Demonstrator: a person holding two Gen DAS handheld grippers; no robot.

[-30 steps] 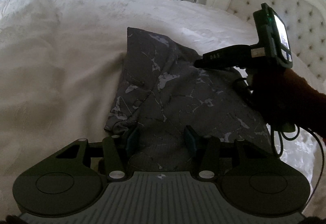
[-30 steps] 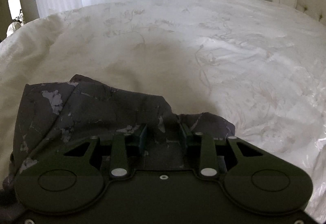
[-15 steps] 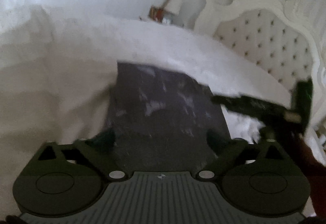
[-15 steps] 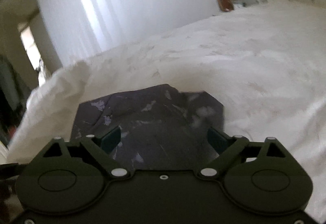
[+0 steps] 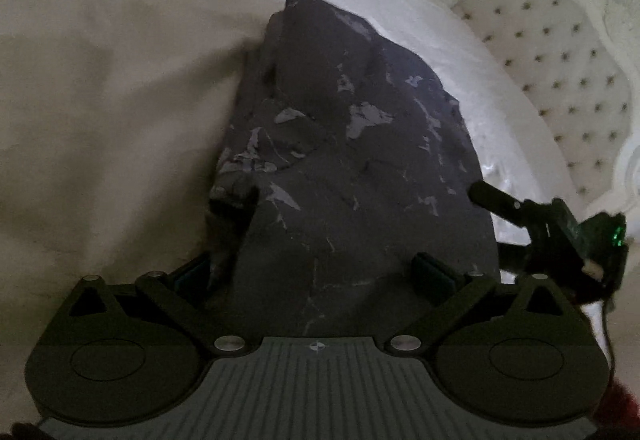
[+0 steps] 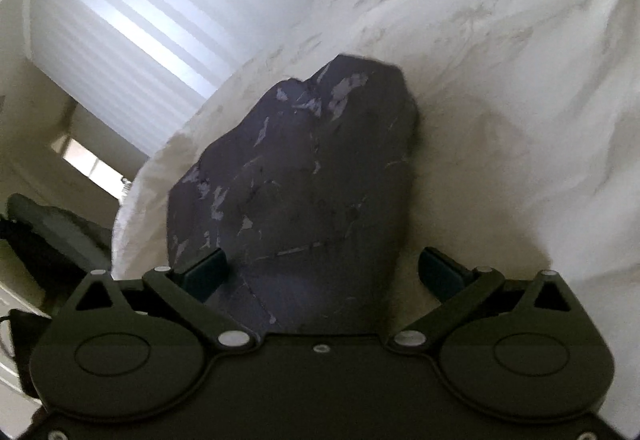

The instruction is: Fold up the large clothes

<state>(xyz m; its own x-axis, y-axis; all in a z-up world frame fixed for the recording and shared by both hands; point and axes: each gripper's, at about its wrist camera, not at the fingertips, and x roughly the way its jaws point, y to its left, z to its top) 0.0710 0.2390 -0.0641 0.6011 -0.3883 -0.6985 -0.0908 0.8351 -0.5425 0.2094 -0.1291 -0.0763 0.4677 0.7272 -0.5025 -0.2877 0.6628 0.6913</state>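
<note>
Dark grey cloth with pale, marble-like flecks fills the middle of the left wrist view — the folded garment (image 5: 352, 160) lies flat on the white bedspread (image 5: 112, 112), its far corner pointing up the bed. The left gripper (image 5: 312, 272) sits at the garment's near edge with its teal-padded fingers (image 5: 432, 270) spread wide apart, one at each side of the cloth and nothing pinched between them. Along the garment's left side an under-layer shows as a stepped, ragged edge, and a loose dark flap hangs near the left finger. To the right, the right gripper (image 5: 486, 196) is seen from the side, just beside the garment's right edge; from this angle its finger spacing cannot be read. Behind it stands a cream tufted headboard (image 5: 560, 72), and some small items, blurred, sit beyond the bed at the top of the view.

In the right wrist view the scene is tilted. The same garment (image 6: 304, 176) lies on the bedspread (image 6: 500, 80), reaching away from the camera in a folded slab. The right gripper (image 6: 320, 272) has its fingers (image 6: 204, 272) spread wide — the left finger lies over the cloth's near corner, the right one over bare bedspread, gripping nothing. White pleated curtains (image 6: 140, 8) hang beyond the bed's edge, and part of the left gripper (image 6: 52, 240) shows dark at the lower left.
</note>
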